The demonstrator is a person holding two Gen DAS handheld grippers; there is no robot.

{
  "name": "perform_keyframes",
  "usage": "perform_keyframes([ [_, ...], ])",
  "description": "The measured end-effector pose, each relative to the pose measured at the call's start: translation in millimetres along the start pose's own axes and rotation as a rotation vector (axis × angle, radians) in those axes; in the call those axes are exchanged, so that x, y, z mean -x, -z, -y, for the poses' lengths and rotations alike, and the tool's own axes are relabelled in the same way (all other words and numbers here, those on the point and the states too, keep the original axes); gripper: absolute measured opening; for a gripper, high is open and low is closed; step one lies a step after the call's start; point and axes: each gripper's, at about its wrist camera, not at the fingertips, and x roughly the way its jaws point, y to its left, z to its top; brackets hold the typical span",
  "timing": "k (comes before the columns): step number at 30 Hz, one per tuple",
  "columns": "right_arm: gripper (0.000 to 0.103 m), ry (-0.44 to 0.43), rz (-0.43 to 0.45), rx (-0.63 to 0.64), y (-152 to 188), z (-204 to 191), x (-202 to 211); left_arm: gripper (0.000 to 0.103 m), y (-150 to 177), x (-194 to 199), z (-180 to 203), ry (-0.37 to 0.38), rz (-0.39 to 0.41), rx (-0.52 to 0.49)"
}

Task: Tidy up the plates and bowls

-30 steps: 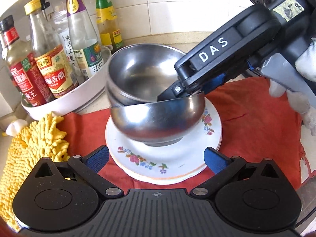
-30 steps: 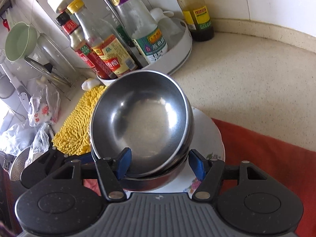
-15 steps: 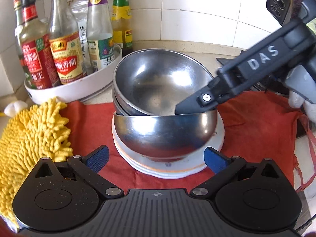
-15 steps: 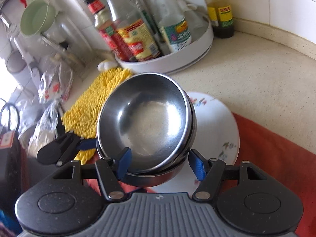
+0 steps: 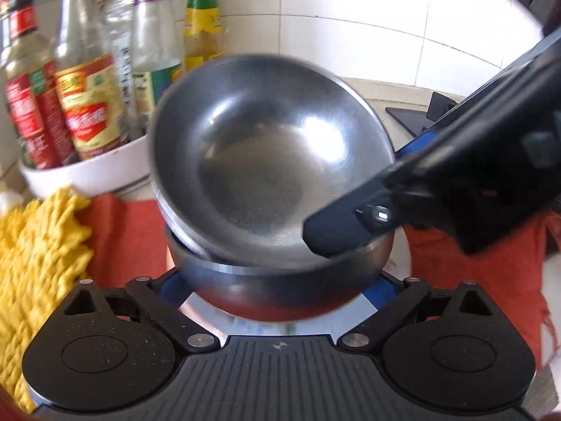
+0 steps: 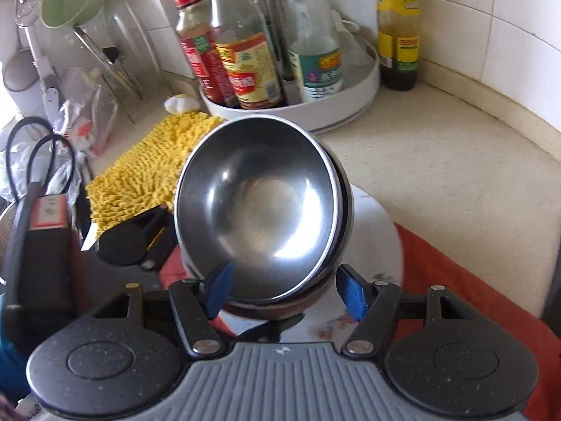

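Steel bowls [image 6: 259, 207], 2 nested and tilted, sit on the white plate [image 6: 382, 231] over the red cloth [image 6: 455, 280] on the tabletop [image 6: 438, 147]. My right tool [image 6: 284, 289] has 1 finger inside the upper bowl, 1 outside; whether it grips, I cannot tell. My left tool [image 5: 277, 291] stands open, flanking the lower bowl.

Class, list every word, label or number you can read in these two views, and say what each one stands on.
None can be read for certain.
Labels on the sauce bottles: print too blurred to read.
White tag on the black box: too small and blurred to read.
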Motion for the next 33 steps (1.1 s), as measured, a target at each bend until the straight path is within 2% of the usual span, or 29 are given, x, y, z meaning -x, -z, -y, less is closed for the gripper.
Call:
perform_keyframes([
  [4,0.063,-0.004,-0.040,0.006,-1,5,-3,0.098,-10,-11,7,-0.014,-0.051,-0.006],
  [7,0.063,-0.026,-0.037,0.003,1,6,0,0.101,4,9,0,0.027,-0.040,0.002],
  [11,0.063,-0.059,0.021,-0.007,-3,9,16,0.102,19,34,-8,0.019,0.003,0.004],
  [15,0.063,-0.032,0.092,-0.038,-21,18,15,0.102,24,38,-12,0.027,0.017,0.042],
  [19,0.063,-0.013,0.035,-0.043,-30,20,-11,0.102,26,40,-12,0.020,0.017,0.065],
  [22,0.063,-0.036,0.014,-0.044,-25,19,-17,0.102,25,47,-12,0.010,0.013,0.068],
  [27,0.063,-0.053,0.090,-0.058,-18,14,10,0.103,25,66,-20,-0.001,0.003,0.100],
  [33,0.063,0.014,0.219,-0.114,18,2,49,0.103,21,99,-31,-0.026,0.041,0.142],
])
